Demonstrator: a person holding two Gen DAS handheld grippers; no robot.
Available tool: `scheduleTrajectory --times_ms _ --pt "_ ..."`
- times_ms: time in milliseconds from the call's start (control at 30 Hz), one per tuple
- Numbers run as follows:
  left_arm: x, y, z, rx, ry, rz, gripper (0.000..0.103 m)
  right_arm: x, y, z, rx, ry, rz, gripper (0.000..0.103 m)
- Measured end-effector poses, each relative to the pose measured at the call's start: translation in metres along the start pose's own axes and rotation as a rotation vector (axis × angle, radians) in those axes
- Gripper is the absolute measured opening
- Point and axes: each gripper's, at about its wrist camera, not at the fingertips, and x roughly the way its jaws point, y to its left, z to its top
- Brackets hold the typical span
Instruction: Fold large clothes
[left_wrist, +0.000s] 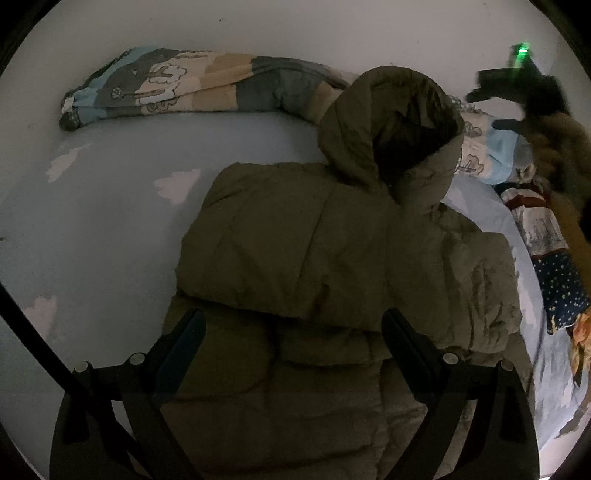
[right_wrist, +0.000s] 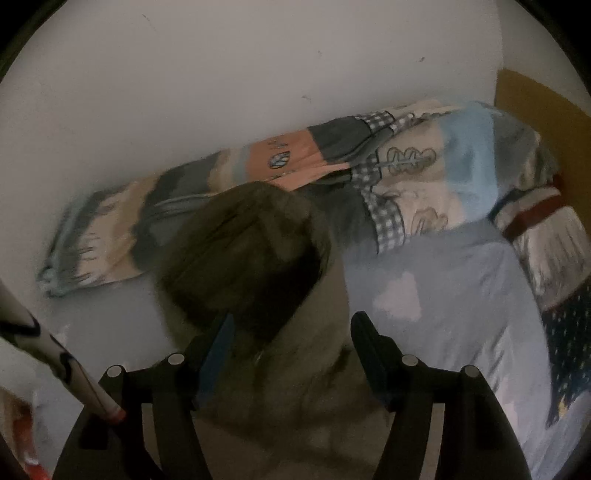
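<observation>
An olive padded jacket (left_wrist: 295, 240) lies on a light-blue bed sheet (left_wrist: 92, 221) with its hood (left_wrist: 391, 122) towards the wall. One sleeve is folded across its body. My left gripper (left_wrist: 291, 325) hovers over the jacket's lower part, open, with nothing pinched between its fingers. In the right wrist view the hood (right_wrist: 251, 251) is blurred. My right gripper (right_wrist: 294, 319) stands open above the jacket (right_wrist: 295, 387) just below the hood, holding nothing. In the left wrist view, the right gripper (left_wrist: 517, 85) shows as a dark shape with a green light at the far right.
A rolled patchwork quilt (left_wrist: 184, 88) lies along the white wall (left_wrist: 295, 29) behind the jacket. Patterned pillows (left_wrist: 546, 236) and something brown and furry (left_wrist: 561, 147) sit at the right. A person's patterned white sleeve (right_wrist: 22, 332) shows at the lower left of the right wrist view.
</observation>
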Motion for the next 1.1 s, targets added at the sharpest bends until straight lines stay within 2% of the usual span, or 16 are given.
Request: scheduleTrajectory --times_ms 167,267,300,333,367,400,467,633,800,967,1100 --pt "0.004 0.006 0.003 -0.003 -0.005 0.014 0.096 0.065 -0.006 0.03 0.017 0.0 -0.096 0.07" --pt "0.01 0.011 0.004 -0.038 0.023 -0.012 0.096 0.094 -0.009 0.034 0.014 0.002 -0.139 0.07" --pt "0.012 0.011 0.004 -0.044 0.029 -0.016 0.096 0.103 -0.009 0.033 0.001 0.006 -0.178 0.053" --pt "0.013 0.01 0.004 -0.041 0.028 -0.009 0.096 0.109 -0.008 0.032 -0.008 0.005 -0.195 0.01" --pt "0.012 0.008 0.005 -0.033 0.024 -0.001 0.096 0.116 -0.008 0.028 -0.017 0.025 -0.176 0.006" --pt "0.011 0.006 0.005 -0.019 0.019 0.008 0.096 0.117 -0.01 0.024 -0.015 0.024 -0.178 0.006" --pt "0.007 0.004 0.005 -0.011 0.007 0.008 0.096 0.097 -0.014 0.015 0.0 -0.06 -0.161 0.006" --pt "-0.006 0.007 0.005 -0.026 -0.007 -0.045 0.096 0.031 -0.02 -0.009 0.001 -0.135 -0.085 0.006" --pt "-0.02 0.017 0.01 -0.042 -0.054 -0.024 0.096 -0.047 -0.027 -0.061 -0.005 -0.168 0.004 0.006" --pt "-0.023 0.033 0.013 -0.119 -0.051 -0.061 0.096 -0.11 -0.038 -0.149 0.012 -0.161 0.056 0.006" --pt "-0.021 0.03 0.013 -0.116 -0.046 -0.057 0.096 -0.103 -0.052 -0.235 0.083 -0.065 0.025 0.006"
